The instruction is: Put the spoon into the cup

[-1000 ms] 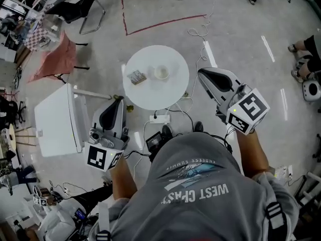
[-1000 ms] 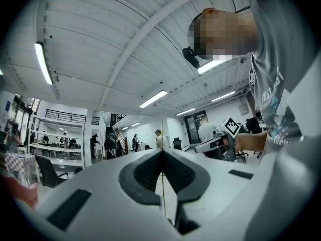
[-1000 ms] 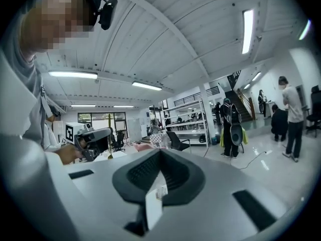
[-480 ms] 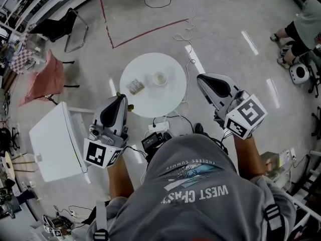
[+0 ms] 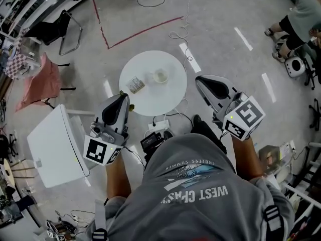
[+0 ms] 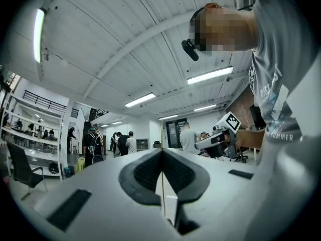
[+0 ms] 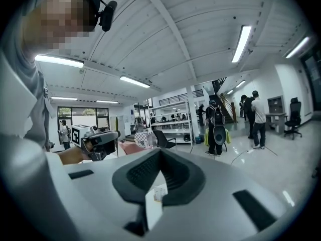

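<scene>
Left tool (image 5: 123,97): jaws together, pads meeting on a thin seam, nothing between them. Right tool (image 5: 199,81): jaws also together at the tips, empty. Both are held out level in front of the person, above the floor (image 5: 225,14). The cup (image 5: 161,76) stands upright on the round white counter (image 5: 170,97), a bit right of centre. It is ahead of the two tools and between them, well apart from both. In the head view the left tool's tip overlaps the counter's near-left rim, and the right tool sits just off the right rim. A small flat striped item (image 5: 135,85) lies on the counter left of the cup, near it but not touching. It is too small to tell whether it's the spoon. Neither gripper view shows the cup or the counter, only the ceiling lights, the room and the other tool. A power strip (image 5: 159,125) lies on the floor by the counter's near edge. A white square table (image 5: 52,147) stands to the left tool's left.
</scene>
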The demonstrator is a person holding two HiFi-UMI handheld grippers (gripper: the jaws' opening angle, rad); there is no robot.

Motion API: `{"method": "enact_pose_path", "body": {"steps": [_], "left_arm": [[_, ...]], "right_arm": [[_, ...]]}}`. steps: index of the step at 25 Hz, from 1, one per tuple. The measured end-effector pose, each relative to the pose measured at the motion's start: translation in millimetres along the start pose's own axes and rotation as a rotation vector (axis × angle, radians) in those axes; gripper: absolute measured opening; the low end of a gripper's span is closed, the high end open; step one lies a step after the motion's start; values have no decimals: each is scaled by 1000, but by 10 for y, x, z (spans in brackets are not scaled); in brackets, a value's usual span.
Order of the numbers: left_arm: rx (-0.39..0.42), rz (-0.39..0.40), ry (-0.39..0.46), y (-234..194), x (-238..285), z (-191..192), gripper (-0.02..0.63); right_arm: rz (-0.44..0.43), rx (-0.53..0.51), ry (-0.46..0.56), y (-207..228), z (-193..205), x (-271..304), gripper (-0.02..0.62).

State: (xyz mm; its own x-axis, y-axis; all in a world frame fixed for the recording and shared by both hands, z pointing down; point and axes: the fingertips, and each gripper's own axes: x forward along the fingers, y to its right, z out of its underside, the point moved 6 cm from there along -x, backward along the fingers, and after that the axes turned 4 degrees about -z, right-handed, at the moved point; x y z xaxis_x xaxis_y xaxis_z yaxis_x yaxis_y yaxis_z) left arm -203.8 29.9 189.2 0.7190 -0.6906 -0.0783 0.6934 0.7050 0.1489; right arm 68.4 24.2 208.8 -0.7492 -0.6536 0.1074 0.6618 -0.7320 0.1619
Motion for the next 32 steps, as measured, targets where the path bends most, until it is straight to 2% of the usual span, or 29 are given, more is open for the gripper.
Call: {"method": "enact_pose_path", "body": {"steps": [5,12,17,23,32], "left_arm": [[-34,-37,-6,24,94,68,1],[-44,-79,-35,9,313,172,0],[-62,-106,-44,33,426,255,1],[-82,-131,-73,-2,501,361,1],[-107,-134,-94,-22,587,480,1]], "right_arm": [[-15,21,-42,209,90,48,2],[-93,34,-64,433,113,239,2],[-99,52,-83,633,166,283,2],[-140,67,-108,706,228,401,2],[-149,90,-140,761,318,450,2]]}}
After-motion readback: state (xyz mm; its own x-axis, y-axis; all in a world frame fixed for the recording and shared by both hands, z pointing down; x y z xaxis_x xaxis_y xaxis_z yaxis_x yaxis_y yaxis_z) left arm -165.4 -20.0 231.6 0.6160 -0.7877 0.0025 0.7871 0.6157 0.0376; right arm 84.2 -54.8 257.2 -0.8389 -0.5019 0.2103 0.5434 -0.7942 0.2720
